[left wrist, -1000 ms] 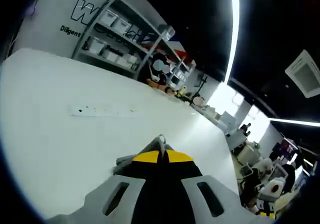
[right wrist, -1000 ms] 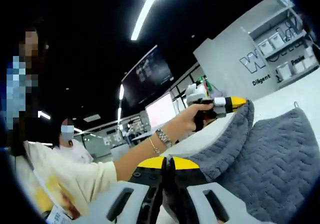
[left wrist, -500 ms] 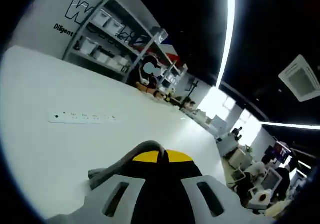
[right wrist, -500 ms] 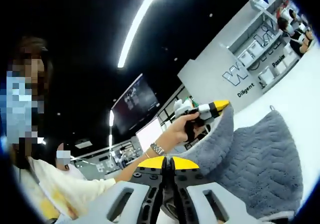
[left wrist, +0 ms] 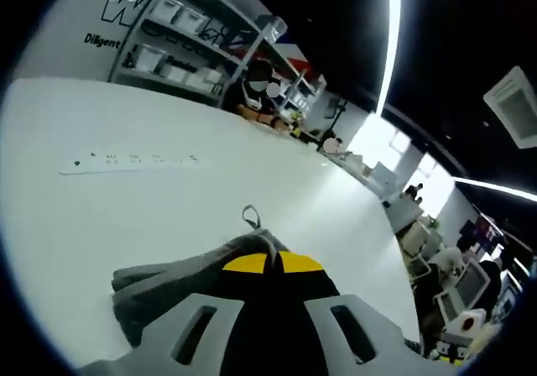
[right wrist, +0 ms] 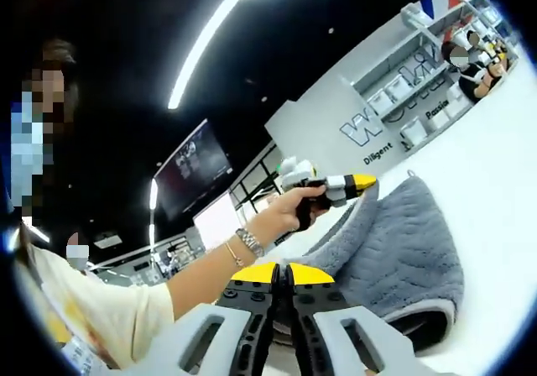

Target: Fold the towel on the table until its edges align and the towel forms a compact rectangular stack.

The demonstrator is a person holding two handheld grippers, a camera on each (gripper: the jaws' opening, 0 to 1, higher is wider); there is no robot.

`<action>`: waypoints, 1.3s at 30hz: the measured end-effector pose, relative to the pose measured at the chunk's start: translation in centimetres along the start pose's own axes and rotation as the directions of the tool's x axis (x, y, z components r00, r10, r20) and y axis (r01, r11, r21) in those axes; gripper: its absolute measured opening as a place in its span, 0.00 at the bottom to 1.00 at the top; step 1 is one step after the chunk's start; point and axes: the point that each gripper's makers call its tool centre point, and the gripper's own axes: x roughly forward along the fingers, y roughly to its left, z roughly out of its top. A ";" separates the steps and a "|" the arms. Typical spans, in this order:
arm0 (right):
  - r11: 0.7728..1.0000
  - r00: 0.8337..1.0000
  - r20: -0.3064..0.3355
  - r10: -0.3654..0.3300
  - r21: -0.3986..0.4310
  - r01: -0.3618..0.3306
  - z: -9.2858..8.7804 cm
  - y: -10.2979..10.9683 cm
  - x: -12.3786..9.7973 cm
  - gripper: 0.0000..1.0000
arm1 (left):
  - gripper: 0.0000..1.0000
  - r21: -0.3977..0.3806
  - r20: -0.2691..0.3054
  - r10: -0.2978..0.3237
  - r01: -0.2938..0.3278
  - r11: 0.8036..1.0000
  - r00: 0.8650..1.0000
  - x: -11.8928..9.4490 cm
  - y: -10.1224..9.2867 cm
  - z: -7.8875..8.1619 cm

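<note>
Two tongs, left tongs [left wrist: 267, 263] and right tongs [right wrist: 282, 273], clenched on grey towel [right wrist: 394, 242], white table [left wrist: 168, 200].

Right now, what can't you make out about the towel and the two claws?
- Left gripper view: the left claw covers the towel where it grips it.
- Right gripper view: the right claw hides the towel's near corner, so its hold is unclear.
- Both views: the far wall lettering is cut off by shelving.

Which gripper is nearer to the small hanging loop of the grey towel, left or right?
Left. The left gripper pinches the towel just beside the loop; the right gripper holds the opposite end.
</note>
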 end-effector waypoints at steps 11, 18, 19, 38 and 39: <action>0.996 0.996 0.009 -0.089 -0.006 0.090 -0.6 -1.9 -1.3 0.03 | 0.09 0.023 0.020 0.009 -0.009 1.000 1.000 0.6 0.5 -1.5; 0.973 0.987 0.040 -0.156 -0.164 0.160 0.9 -2.6 -2.8 0.17 | 0.22 0.080 0.108 -0.058 0.050 0.996 0.992 -0.6 -1.1 0.1; 0.970 0.986 0.046 -0.163 -0.176 0.169 1.2 -2.6 -3.1 0.18 | 0.25 0.083 0.103 -0.061 0.053 0.995 0.993 -0.5 -1.2 0.0; 0.885 0.953 -0.294 -0.066 -0.459 -0.080 -2.0 -1.3 0.5 0.17 | 0.25 0.188 0.104 -0.007 -0.013 0.982 0.995 -1.9 -1.1 1.9; 0.886 0.951 -0.300 -0.072 -0.457 -0.077 -2.3 -1.6 0.6 0.17 | 0.24 0.197 0.099 -0.006 -0.014 0.980 0.995 -1.7 -1.0 1.9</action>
